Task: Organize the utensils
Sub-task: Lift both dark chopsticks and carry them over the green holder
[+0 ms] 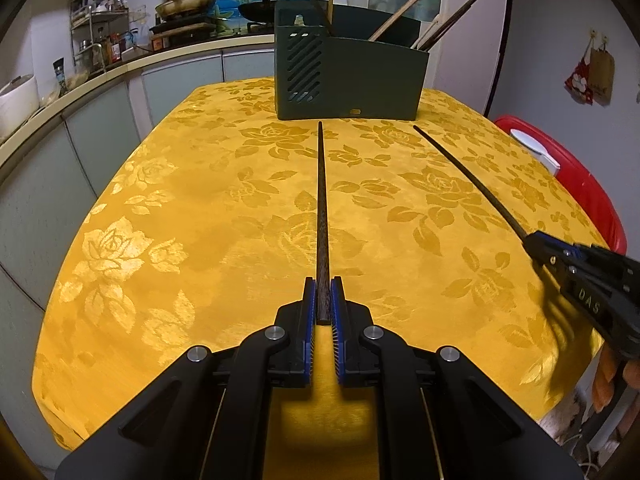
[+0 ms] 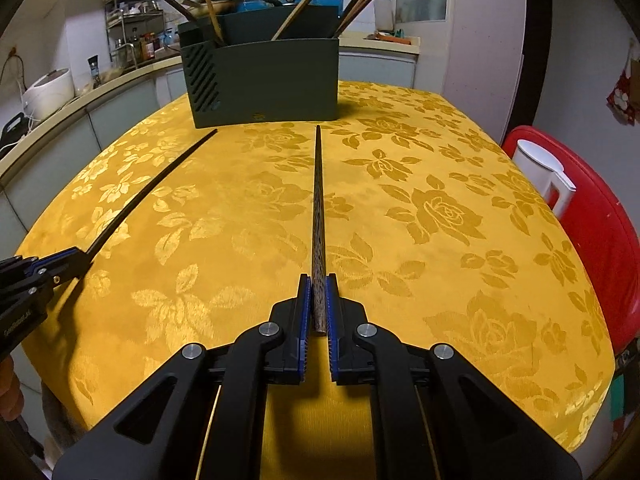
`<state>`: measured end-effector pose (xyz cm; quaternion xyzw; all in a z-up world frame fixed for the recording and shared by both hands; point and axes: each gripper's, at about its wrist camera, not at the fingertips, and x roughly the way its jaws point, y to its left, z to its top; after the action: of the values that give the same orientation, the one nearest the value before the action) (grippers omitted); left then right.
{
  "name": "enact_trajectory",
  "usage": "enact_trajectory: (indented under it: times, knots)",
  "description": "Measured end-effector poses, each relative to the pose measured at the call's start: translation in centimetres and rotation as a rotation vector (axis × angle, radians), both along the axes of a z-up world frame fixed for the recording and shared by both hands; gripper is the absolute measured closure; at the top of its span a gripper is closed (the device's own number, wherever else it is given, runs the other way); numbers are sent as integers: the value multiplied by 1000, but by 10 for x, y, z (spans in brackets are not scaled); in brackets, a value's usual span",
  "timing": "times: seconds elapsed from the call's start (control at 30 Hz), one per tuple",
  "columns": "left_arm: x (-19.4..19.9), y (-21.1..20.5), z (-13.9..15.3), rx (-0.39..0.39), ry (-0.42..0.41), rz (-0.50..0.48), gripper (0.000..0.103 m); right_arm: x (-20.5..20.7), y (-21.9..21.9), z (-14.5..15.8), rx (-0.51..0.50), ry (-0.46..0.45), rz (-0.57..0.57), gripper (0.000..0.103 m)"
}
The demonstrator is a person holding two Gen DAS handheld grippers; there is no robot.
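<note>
Between fingers (image 1: 309, 300), chopstick (image 1: 322, 208), clamped lengthwise

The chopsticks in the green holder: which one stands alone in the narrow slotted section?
The pale wooden chopstick at the left end of the green holder, beside the slotted side. The other pale one and the dark ones lean in the wide section.

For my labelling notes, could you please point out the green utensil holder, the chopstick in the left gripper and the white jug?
Green utensil holder (image 1: 372, 80): left wrist view, on its front wall.
Chopstick in the left gripper (image 1: 322, 216): left wrist view, mid-shaft.
White jug (image 2: 536, 168): right wrist view, on its body.
</note>
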<state>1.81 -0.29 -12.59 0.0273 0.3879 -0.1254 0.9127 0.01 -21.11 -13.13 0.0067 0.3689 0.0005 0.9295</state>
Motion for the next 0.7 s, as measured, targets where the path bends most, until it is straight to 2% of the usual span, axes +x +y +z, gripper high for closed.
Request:
enact_trajectory:
  times: [0.17,0.3,0.33,0.43,0.47,0.57,0.7]
  knots:
    - [-4,-6,-2,16,-28,16,96,-4,-4,-2,53,-38,-3,94]
    - [-5,-6,-2,18,-38,23,96,-4,-2,-3,51,-59,9,92]
    - [-5,-6,-3,13,-39,25,95,-5,-2,-3,57,-61,11,91]
    - [-5,-6,-3,5,-39,29,94,-5,0,-3,79,-69,32,78]
    - [-5,-6,-3,4,-40,27,91,-6,3,-3,69,-74,38,75]
    - [-5,-10,-3,6,-44,18,84,-7,8,-5,27,-88,44,75]
    - [-5,-16,-4,15,-55,8,75,-7,9,-6,20,-98,46,75]
